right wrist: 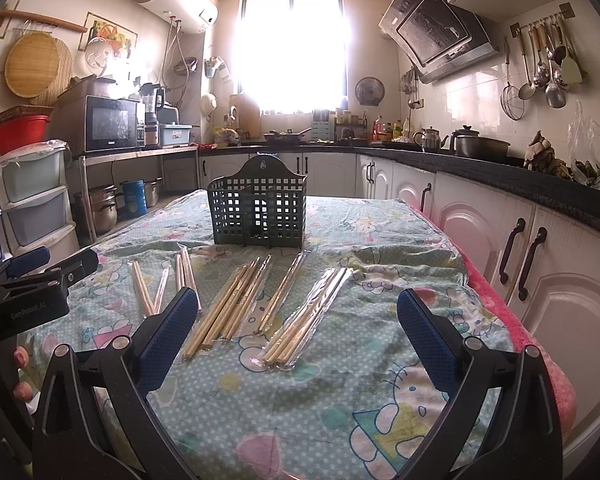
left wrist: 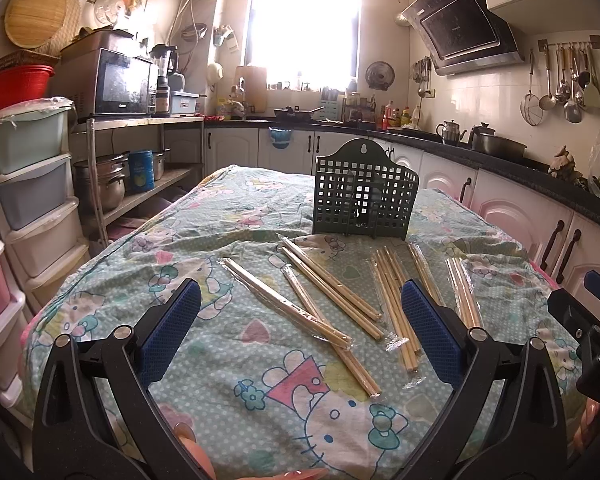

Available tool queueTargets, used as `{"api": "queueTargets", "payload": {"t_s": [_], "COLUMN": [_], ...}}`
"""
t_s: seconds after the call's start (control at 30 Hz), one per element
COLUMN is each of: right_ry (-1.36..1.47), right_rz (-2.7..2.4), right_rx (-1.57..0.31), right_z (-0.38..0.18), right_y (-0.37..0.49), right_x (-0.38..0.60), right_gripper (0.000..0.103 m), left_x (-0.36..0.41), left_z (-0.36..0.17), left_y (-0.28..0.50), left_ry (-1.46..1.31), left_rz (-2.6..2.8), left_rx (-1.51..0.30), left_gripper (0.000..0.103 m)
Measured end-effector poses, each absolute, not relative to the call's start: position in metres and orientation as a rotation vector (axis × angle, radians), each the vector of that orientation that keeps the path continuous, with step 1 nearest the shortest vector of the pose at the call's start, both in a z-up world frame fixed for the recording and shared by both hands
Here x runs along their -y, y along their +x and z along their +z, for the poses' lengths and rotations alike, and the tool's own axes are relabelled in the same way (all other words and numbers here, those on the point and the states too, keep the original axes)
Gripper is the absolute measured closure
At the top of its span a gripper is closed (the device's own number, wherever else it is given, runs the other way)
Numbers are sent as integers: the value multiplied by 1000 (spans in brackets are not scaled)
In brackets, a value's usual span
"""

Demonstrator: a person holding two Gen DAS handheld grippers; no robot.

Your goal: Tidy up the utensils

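Several pairs of wooden chopsticks in clear wrappers (left wrist: 332, 300) lie scattered on a table with a Hello Kitty cloth (left wrist: 260, 380). They also show in the right wrist view (right wrist: 236, 304). A dark green slotted utensil holder (left wrist: 364, 196) stands upright behind them, also in the right wrist view (right wrist: 258, 210). My left gripper (left wrist: 300, 312) is open and empty, held above the near chopsticks. My right gripper (right wrist: 296, 316) is open and empty above the right-hand chopstick pairs. The left gripper's body shows at the left of the right wrist view (right wrist: 28, 292).
White cabinets with dark handles (right wrist: 520, 264) run close along the table's right side under a black counter. Plastic drawers (left wrist: 32, 200) and a metal shelf with pots (left wrist: 112, 184) stand to the left. A pink edge of cloth (right wrist: 532, 340) hangs at the table's right.
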State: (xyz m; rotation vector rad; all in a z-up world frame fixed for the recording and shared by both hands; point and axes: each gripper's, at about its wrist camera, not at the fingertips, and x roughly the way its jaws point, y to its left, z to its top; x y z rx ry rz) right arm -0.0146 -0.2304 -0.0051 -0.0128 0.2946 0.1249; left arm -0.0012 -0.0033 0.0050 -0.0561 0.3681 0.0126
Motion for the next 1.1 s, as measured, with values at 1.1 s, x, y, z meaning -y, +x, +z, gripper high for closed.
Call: {"api": "queueTargets", "payload": {"t_s": [1.1], "right_ry": [-69], "right_rz": [300], "right_rx": [-410], "right_z": [17], "right_y": [73], "right_x": [188], "right_gripper": [6], "left_x": [-49], "left_z": [-4], "left_y": [63], "left_ry": [-131], "left_rz": [115], "left_rx": [-564], "left_gripper": [11]}}
